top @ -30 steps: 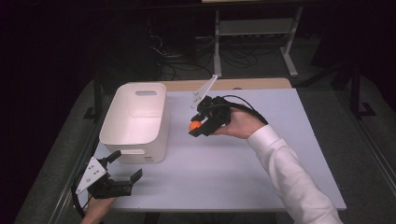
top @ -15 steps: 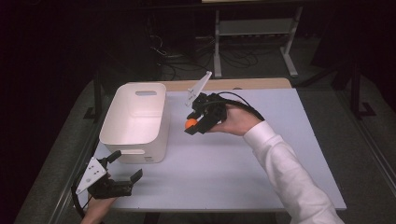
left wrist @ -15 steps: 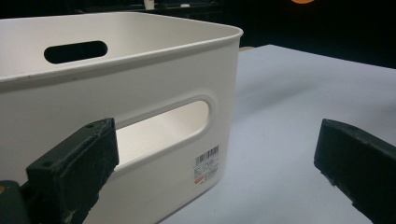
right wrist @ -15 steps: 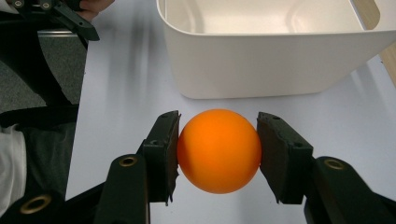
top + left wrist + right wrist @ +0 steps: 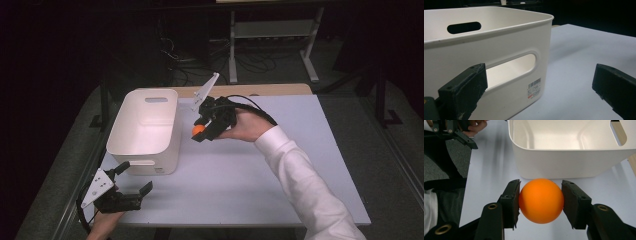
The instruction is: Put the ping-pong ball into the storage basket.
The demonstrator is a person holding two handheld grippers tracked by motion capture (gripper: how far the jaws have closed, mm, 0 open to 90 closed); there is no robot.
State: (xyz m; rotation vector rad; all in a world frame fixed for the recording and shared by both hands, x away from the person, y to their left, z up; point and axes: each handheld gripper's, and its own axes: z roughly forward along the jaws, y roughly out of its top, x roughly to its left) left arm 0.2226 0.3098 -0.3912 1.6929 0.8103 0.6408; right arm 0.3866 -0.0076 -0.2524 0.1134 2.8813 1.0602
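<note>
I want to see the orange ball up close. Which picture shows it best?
The right gripper view: the ball looks big and round there, squeezed between the right hand-held gripper's two black jaws, in front of the white bin. The high view shows it as a tiny orange dot.

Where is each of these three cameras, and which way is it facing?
High view: fixed above the person's side, looking forward and down on the table; shows both forearms, the left gripper and the right gripper.
Left gripper view: rides the left gripper, low by the table, facing the bin; its two open jaws show.
Right gripper view: rides the right gripper, looking at the bin; its jaws clamp an orange ball.
Shared: all three views show the bin and table; the high view also shows the ball.
</note>
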